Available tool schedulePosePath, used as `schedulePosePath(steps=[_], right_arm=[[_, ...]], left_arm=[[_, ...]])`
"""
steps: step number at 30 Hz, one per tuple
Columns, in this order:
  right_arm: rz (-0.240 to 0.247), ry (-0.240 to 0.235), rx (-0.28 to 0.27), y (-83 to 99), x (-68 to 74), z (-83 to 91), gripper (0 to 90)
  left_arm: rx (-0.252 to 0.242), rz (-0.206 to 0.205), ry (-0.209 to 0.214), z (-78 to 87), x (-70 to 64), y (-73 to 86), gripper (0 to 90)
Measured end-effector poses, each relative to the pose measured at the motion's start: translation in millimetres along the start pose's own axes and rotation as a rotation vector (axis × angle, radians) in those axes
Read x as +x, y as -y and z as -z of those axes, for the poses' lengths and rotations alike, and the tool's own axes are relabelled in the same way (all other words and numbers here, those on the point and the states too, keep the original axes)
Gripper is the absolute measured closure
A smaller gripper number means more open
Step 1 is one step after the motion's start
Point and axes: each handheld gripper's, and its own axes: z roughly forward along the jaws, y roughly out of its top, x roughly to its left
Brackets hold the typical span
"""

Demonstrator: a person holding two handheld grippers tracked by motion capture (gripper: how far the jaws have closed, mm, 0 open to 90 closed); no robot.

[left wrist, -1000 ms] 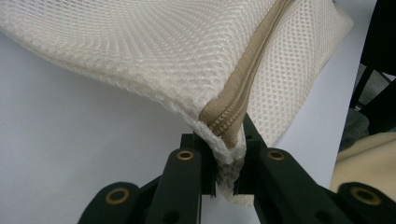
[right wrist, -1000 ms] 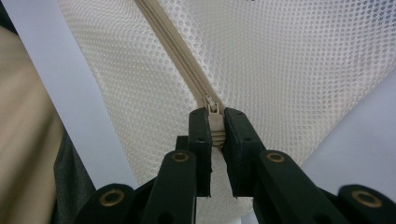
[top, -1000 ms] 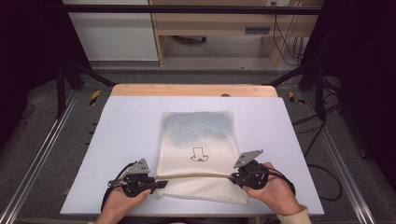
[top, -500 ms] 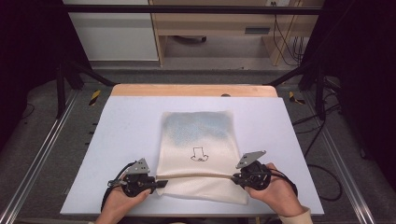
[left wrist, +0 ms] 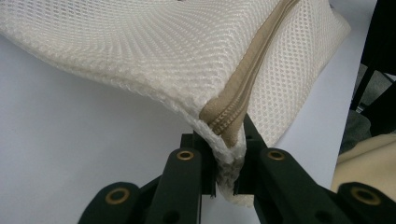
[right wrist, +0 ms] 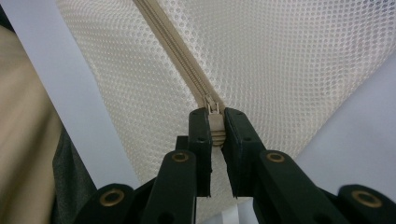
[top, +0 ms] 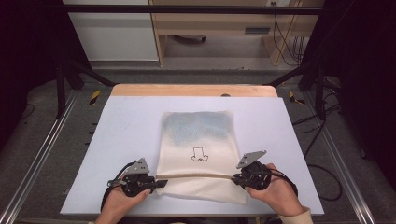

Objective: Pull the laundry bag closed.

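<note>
At the near edge of the worktop (top: 116, 126), you hold a cream mesh laundry bag (top: 198, 140) stretched between your two tools, its tan zipper (top: 196, 176) running as a straight line from one to the other, crosswise to you. Your left hand-held gripper (top: 161, 183) is clenched on the bag's corner where the zipper tape ends; in the left gripper view the mesh is bunched between the jaws and the tape climbs away up and to the right. Your right hand-held gripper (top: 235, 178) is clamped on the zipper pull (right wrist: 214, 122) at the opposite end; in the right gripper view the teeth run straight ahead from the jaws, up and to the left. That is the relation that counts: the zipper's long axis lies directly between the two tools, so the right hand is the one on the slider and any travel would likely run along that line toward the left. The bag's far half lies flat, a small black printed figure (top: 199, 154) on it. Nothing else sits on the worktop near the zipper line.
</note>
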Motion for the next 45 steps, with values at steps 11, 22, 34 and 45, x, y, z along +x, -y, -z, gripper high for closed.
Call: schedulePosePath(steps=[11, 22, 34, 45], right_arm=[[-0.021, 0.006, 0.006, 5.3, -2.9, 0.1, 81.9], [-0.025, 0.008, 0.019, 8.7, -4.8, -1.8, 81.9], [-0.039, 0.021, 0.024, 13.1, -6.2, -4.6, 81.9], [-0.045, 0.031, 0.029, 16.7, -8.8, -2.9, 81.9]], left_arm=[[-0.004, 0.006, -0.005, 1.0, 1.4, 0.1, 82.7], [-0.006, 0.003, -0.016, 3.1, 3.5, -0.5, 82.7], [-0.019, 0.002, -0.024, 6.6, 4.0, -1.7, 82.8], [-0.018, -0.001, -0.023, 6.8, 3.2, -2.2, 82.8]])
